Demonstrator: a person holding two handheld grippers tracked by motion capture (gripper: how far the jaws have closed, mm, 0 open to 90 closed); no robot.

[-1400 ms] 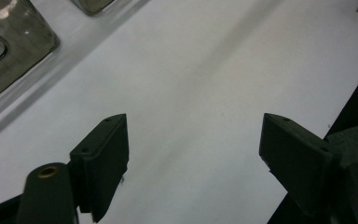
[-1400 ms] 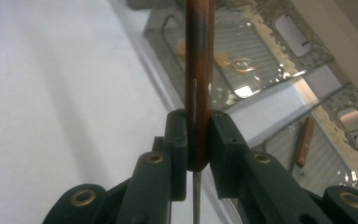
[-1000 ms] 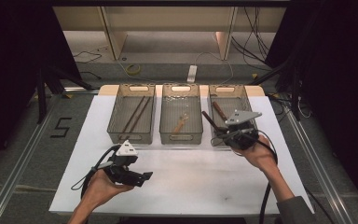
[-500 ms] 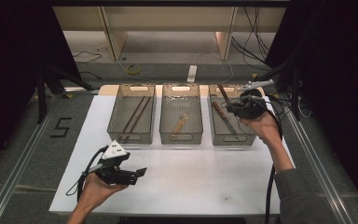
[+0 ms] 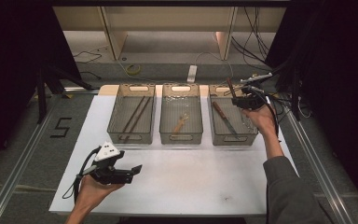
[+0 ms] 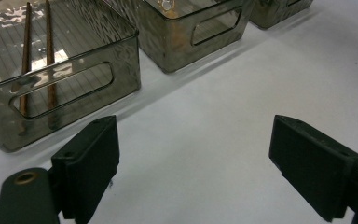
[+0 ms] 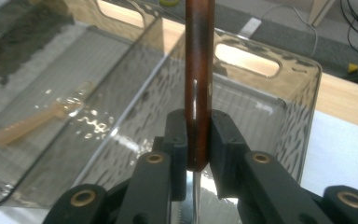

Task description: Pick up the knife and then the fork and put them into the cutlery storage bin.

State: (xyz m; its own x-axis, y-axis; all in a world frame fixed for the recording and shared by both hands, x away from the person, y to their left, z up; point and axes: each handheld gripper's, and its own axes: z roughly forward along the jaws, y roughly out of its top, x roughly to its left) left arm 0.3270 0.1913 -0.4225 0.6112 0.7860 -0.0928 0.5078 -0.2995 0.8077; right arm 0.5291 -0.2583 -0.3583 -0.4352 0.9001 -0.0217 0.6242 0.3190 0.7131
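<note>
White tabletop (image 5: 191, 182) carries three bins (image 5: 181, 114) mid-frame — two chopsticks (image 5: 135, 114), one spoon (image 5: 181, 123), one knife (image 5: 224, 117); right gripper (image 5: 242, 100) clamps another knife (image 7: 199, 70), left gripper (image 5: 133, 171) gapes empty.

The knife handle (image 7: 198, 70) looked like dark polished wood, glossy with a streak of glare. The three bins (image 5: 180, 114) were smoky clear plastic, their floors ribbed and rippled. The chopsticks (image 6: 26, 56) were matt brown wood. The tabletop (image 5: 191, 182) was smooth, matt white. The gripper pads (image 6: 91, 163) were dull black plastic.
</note>
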